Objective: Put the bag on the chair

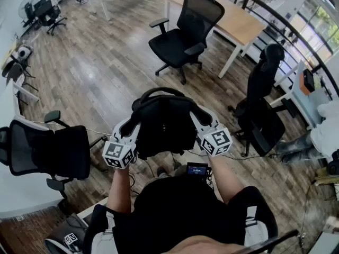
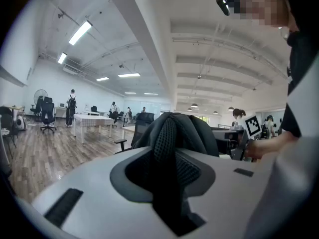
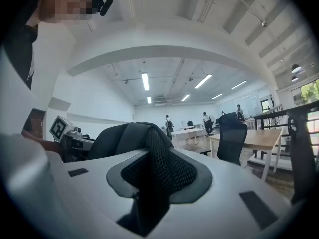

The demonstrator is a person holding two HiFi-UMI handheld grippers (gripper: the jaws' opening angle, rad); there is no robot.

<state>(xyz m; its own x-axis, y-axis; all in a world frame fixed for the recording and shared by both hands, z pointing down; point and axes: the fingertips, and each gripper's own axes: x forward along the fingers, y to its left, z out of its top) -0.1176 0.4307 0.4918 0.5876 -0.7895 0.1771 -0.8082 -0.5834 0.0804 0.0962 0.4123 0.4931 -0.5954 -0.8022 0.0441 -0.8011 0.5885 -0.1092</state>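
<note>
I hold a black backpack up in front of the person, between both grippers. My left gripper is shut on a mesh shoulder strap at the bag's left side. My right gripper is shut on the other mesh strap at its right side. In both gripper views the strap fills the gap between the white jaws and the bag's body bulges beyond. A black office chair stands ahead on the wooden floor, its seat bare.
A second black chair stands to the right and a third close at the left. A wooden desk is behind the far chair. Cables lie on the floor near the person's feet. People stand far off in the left gripper view.
</note>
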